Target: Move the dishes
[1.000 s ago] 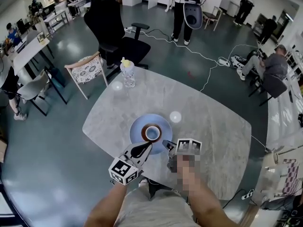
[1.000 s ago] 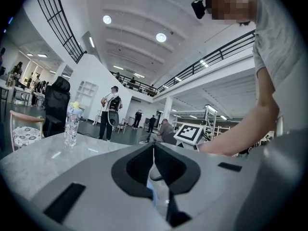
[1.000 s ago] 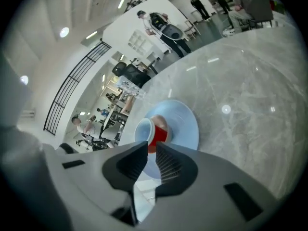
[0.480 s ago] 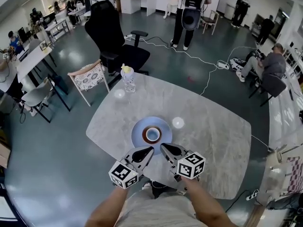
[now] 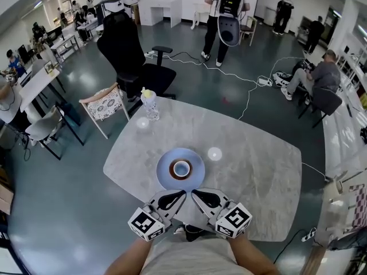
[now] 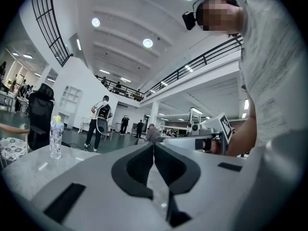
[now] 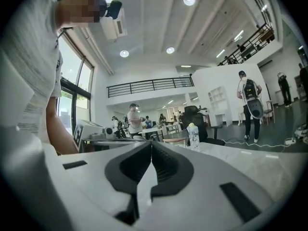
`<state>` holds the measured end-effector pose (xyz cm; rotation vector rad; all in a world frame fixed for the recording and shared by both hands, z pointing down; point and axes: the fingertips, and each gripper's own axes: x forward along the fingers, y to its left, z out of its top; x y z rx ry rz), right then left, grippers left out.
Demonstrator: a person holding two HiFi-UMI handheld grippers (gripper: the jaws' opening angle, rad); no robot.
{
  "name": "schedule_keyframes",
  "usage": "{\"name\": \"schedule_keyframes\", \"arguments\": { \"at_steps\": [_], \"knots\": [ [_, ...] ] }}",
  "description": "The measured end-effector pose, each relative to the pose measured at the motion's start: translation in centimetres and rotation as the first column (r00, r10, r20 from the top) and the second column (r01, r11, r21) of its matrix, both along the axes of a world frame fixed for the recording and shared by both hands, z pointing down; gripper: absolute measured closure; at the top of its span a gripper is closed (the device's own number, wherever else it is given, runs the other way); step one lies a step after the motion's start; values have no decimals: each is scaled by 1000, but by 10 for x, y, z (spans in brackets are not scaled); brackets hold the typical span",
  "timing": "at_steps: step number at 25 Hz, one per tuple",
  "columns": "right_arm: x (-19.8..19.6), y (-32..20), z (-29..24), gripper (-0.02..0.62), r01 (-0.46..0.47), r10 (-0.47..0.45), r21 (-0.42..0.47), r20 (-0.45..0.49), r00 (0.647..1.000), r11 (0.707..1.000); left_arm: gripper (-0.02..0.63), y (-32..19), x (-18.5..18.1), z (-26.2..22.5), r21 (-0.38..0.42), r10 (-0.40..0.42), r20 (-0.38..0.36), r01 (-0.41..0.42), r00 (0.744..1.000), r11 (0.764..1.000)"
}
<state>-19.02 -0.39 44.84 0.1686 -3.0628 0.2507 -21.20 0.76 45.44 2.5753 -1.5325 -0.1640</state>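
Plate (image 5: 166, 176), blue, lies flat on the marble tabletop (image 5: 258, 171), with a brown cup (image 5: 181, 168) standing upright at its centre. Left gripper (image 5: 182, 193) and right gripper (image 5: 194, 191) sit side by side at the near tabletop edge. Their tips angle toward each other, just short of the plate's near rim and not touching it. Left jaws are clenched together, empty. Right jaws have just been closing and meet with nothing between them. A clear bottle (image 5: 150, 105) stands at the far edge, well apart from the plate.
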Motion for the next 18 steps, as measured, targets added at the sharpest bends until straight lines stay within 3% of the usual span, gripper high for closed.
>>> {"name": "schedule_keyframes", "arguments": {
  "at_steps": [6, 10, 18],
  "knots": [
    [2, 11, -13, 575, -26, 27, 92, -9, 1000, 995, 584, 10, 6, -16, 28, 37, 18, -38, 999, 999],
    [3, 20, -15, 577, -14, 17, 112, -24, 1000, 994, 584, 17, 9, -17, 30, 40, 45, -41, 998, 999],
    [1, 22, -14, 577, -13, 21, 144, -55, 998, 989, 584, 19, 8, -21, 42, 30, 31, -32, 999, 999]
  ]
}}
